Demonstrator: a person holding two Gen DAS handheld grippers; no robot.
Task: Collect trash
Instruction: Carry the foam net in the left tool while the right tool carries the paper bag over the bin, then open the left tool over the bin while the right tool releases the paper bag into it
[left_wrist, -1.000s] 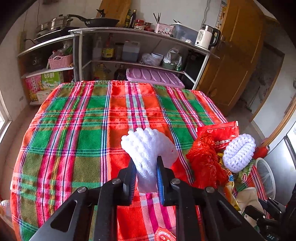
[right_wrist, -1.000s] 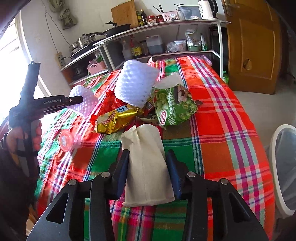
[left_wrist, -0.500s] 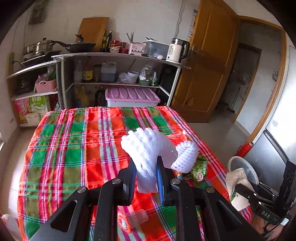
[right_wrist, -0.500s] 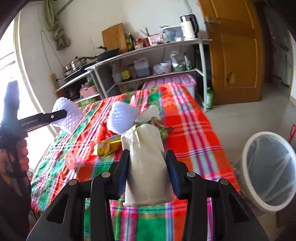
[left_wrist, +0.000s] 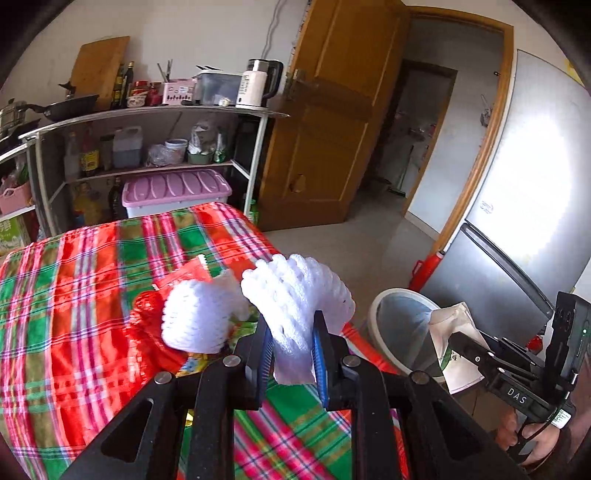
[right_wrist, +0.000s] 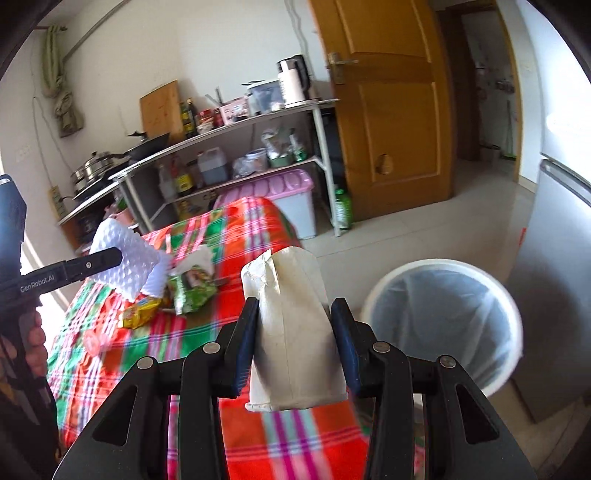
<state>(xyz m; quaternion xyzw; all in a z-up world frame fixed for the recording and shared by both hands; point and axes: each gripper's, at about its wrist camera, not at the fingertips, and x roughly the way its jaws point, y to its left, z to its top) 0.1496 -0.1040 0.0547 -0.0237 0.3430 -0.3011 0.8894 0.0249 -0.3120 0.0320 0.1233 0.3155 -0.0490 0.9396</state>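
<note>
My left gripper (left_wrist: 292, 336) is shut on a white foam fruit net (left_wrist: 299, 295), held above the table's right edge; it also shows in the right wrist view (right_wrist: 125, 264). My right gripper (right_wrist: 295, 325) is shut on a beige paper bag (right_wrist: 291, 332), held up beside the table, just left of the white trash bin (right_wrist: 443, 321). The bag (left_wrist: 452, 343) and bin (left_wrist: 399, 325) also show in the left wrist view. A second foam net (left_wrist: 195, 317), a red plastic bag (left_wrist: 147, 332), a green snack packet (right_wrist: 192, 291) and a yellow wrapper (right_wrist: 142, 314) lie on the plaid tablecloth (left_wrist: 74, 295).
A metal shelf rack (left_wrist: 147, 147) with bottles, pans and a kettle stands behind the table, with a purple-lidded box (left_wrist: 173, 192) below. A wooden door (left_wrist: 332, 129) is at the back and a grey fridge (left_wrist: 517, 221) stands right of the bin.
Both grippers have swung to the right toward the bin, still holding the foam net and the paper bag. The bin now sits closer in both views.
</note>
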